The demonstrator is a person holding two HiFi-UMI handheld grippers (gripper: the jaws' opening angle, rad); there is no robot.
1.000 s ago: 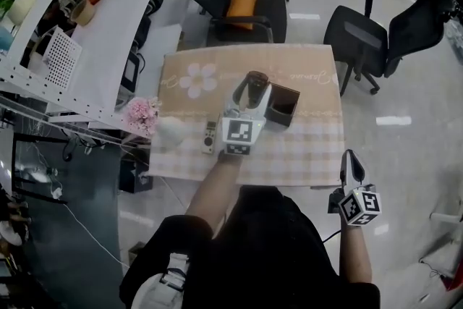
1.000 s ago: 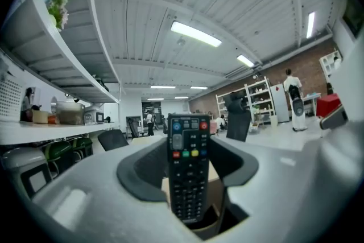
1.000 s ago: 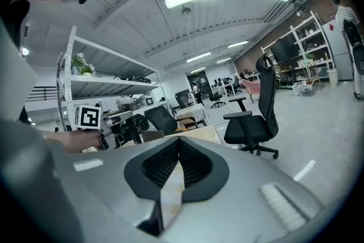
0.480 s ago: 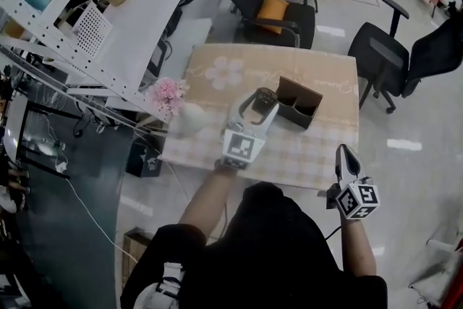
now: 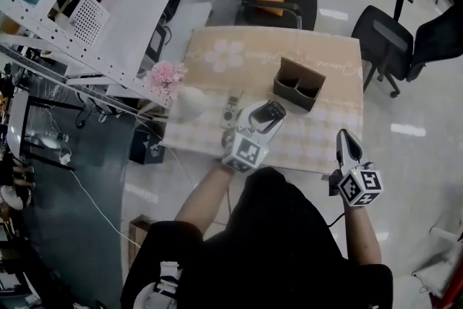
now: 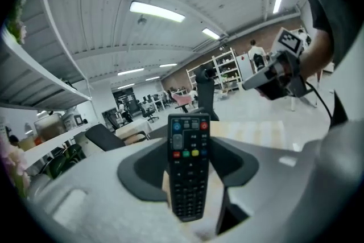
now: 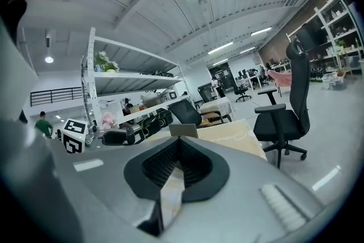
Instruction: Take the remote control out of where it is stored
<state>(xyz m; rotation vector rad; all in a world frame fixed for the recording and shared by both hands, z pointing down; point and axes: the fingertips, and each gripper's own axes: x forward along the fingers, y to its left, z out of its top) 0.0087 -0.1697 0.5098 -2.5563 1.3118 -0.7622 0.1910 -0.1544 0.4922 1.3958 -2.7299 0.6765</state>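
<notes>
While I watch the head view, the biggest thing in front of me is the cloth-covered table (image 5: 318, 137), and the open brown storage box (image 5: 297, 83) stands on its far half. The box looks empty from here, though its inside is dark.

My left gripper (image 5: 264, 114) hangs over the near half of the table, well clear of the box. In the left gripper view its tongs pinch the remote control (image 6: 187, 173) across its width, low on the body, so most of its length sticks out past the tips. The remote is out of its storage place and in my grip. I cannot tell whether it is touching the cloth.

My right gripper (image 5: 346, 145) sits off the near right corner of the table, tongs pressed together on nothing.

My worry is that low grip. With so much length projecting, I judge that a quick swing or a bump on the table could lever the remote between the pads and let it slip. A white vase (image 5: 189, 101) with pink flowers stands just to the left, with a slim handset-like thing (image 5: 231, 110) beside it. A careless sweep that way could topple the vase, and letting go too near the table edge could drop the remote to the floor.
</notes>
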